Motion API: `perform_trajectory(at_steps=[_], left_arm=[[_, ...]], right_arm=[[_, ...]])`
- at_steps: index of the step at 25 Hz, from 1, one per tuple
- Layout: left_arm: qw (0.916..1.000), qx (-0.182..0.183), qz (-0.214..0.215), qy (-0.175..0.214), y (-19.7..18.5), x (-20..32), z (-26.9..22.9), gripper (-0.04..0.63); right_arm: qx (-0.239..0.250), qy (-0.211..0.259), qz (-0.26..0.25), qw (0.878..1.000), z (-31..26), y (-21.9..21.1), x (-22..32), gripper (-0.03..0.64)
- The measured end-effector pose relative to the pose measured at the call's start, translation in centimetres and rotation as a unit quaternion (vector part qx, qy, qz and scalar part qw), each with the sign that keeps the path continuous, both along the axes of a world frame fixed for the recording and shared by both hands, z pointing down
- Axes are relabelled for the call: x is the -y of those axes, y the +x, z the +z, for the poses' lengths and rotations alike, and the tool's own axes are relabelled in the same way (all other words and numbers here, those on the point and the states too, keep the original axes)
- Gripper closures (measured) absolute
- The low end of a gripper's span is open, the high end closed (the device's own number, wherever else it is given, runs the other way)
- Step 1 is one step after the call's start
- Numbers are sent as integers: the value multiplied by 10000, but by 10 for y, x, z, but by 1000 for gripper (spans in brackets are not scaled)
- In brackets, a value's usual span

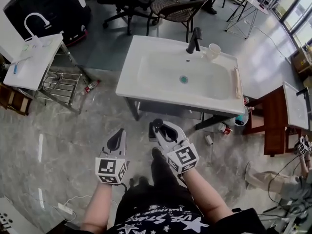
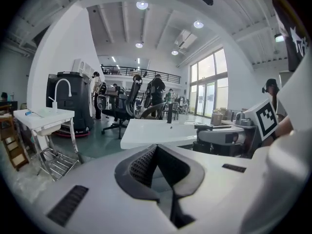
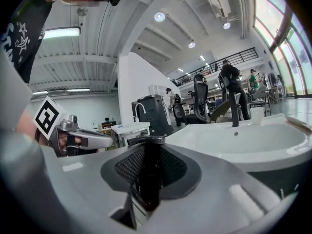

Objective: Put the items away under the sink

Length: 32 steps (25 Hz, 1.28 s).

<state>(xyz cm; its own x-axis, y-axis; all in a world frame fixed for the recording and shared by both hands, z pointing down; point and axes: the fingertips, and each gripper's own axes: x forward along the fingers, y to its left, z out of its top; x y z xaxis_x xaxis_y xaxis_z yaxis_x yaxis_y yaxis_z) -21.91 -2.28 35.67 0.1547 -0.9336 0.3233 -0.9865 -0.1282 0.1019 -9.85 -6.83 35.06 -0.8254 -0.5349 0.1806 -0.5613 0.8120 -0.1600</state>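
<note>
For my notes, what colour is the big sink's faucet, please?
The faucet is black, clearest in the head view.

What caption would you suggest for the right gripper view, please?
Right gripper clamped on a dark bottle, beside the white sink.

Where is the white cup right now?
In the head view, the white cup sits on the sink's back rim, just right of the black faucet.

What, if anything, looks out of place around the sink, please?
A bottle lies on its side on the floor beside the metal rack. A few small containers are scattered loosely on the floor under the right end of the sink.
</note>
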Motion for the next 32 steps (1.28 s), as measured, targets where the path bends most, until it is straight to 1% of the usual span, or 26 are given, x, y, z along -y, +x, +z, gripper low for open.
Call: perform_trajectory(at_steps=[5,7,10,13,17,20,22,25,29,32], left_arm=[[10000,-81,25,2,-1,-44,16,586],[9999,-111,116,-2,3,-56,26,586],[9994,-69,330,41,11,-62,37,586],[9993,-120,334,112,9,-62,45,586],[9995,-146,173,232,-1,-53,66,586],[9994,-69,77,323,-9,-41,95,586],[9995,-30,39,310,-12,-34,117,586],[9995,-55,-16,306,-19,-18,148,586],[9993,-45,-88,349,-36,11,187,586],[9991,-93,-128,406,-43,30,217,586]], right_arm=[[-19,-121,195,9997,22,9,-45,535],[-65,-164,271,9995,33,12,-60,535],[-140,-271,387,9988,51,16,-72,535],[-203,-347,474,9981,68,15,-72,535],[-149,-278,508,9982,92,10,-56,535],[-26,-137,497,9987,115,6,-36,535],[16,-80,464,9989,132,4,-24,535],[-34,-16,438,9990,164,-1,1,535],[-200,51,467,9987,210,-17,37,535],[-194,105,390,9990,241,-28,59,535]])
